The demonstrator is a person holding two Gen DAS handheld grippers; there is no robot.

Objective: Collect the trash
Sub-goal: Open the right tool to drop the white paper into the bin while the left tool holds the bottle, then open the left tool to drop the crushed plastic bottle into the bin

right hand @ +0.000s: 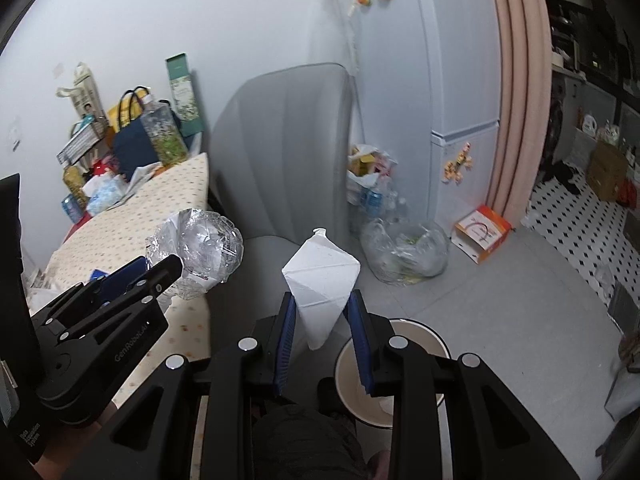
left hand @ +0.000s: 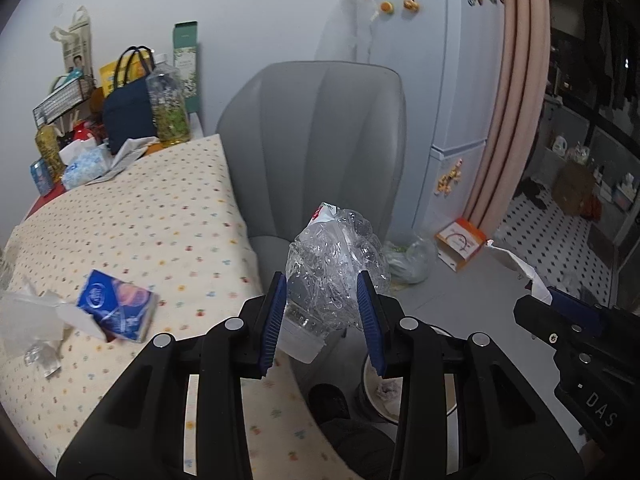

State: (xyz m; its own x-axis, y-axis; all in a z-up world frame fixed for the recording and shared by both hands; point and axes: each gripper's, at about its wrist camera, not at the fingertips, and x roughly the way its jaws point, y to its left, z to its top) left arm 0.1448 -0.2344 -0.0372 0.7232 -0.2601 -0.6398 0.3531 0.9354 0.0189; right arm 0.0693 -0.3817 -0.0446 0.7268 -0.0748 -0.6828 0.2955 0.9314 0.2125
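Left gripper (left hand: pixel 322 316) fingers pinching crushed clear plastic bottle (left hand: pixel 336 264), long axis running away from camera, capped neck end pointing back toward gripper body, held just off counter (left hand: pixel 140 220) edge before grey chair (left hand: pixel 316 140). Right gripper (right hand: pixel 322 332) fingers pinching folded white paper (right hand: pixel 322 280), narrow tip hanging down, above white bin (right hand: pixel 400 364) on floor. Open grey floor spreading right. Blue tissue pack (left hand: pixel 118 306) lying near counter's near edge. "GenRobot.AI" reading on left gripper body.
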